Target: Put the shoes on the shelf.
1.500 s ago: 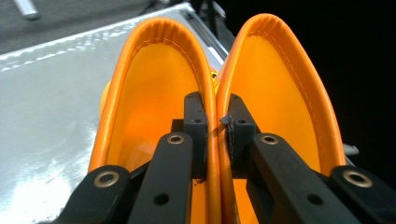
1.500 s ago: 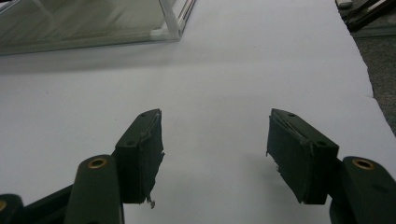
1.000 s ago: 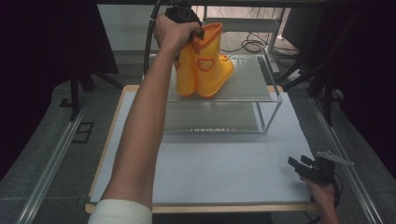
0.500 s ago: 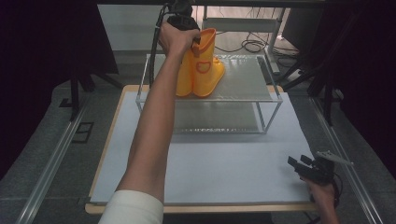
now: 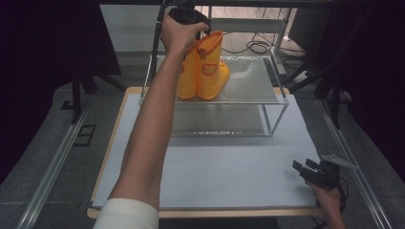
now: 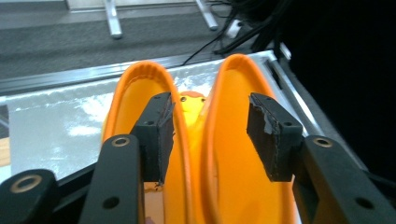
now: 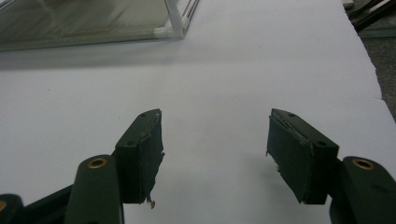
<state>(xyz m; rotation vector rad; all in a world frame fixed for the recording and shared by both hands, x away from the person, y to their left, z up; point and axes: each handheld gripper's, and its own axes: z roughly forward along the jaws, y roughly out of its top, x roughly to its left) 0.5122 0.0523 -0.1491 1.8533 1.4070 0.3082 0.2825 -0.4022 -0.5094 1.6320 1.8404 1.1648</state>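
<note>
Stood upright on the glass shelf's top tier: orange boots. Straddled their two inner walls with jaws spread: left gripper. Rested agape on the table: right gripper.

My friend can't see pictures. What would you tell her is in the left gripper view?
Two bright orange rubber boots stand side by side on a frosted glass shelf, seen from above their open tops. The left gripper has its two black fingers spread apart, one inside each boot, with the boots' touching inner walls between them. Grey floor and black cables lie beyond.
</note>
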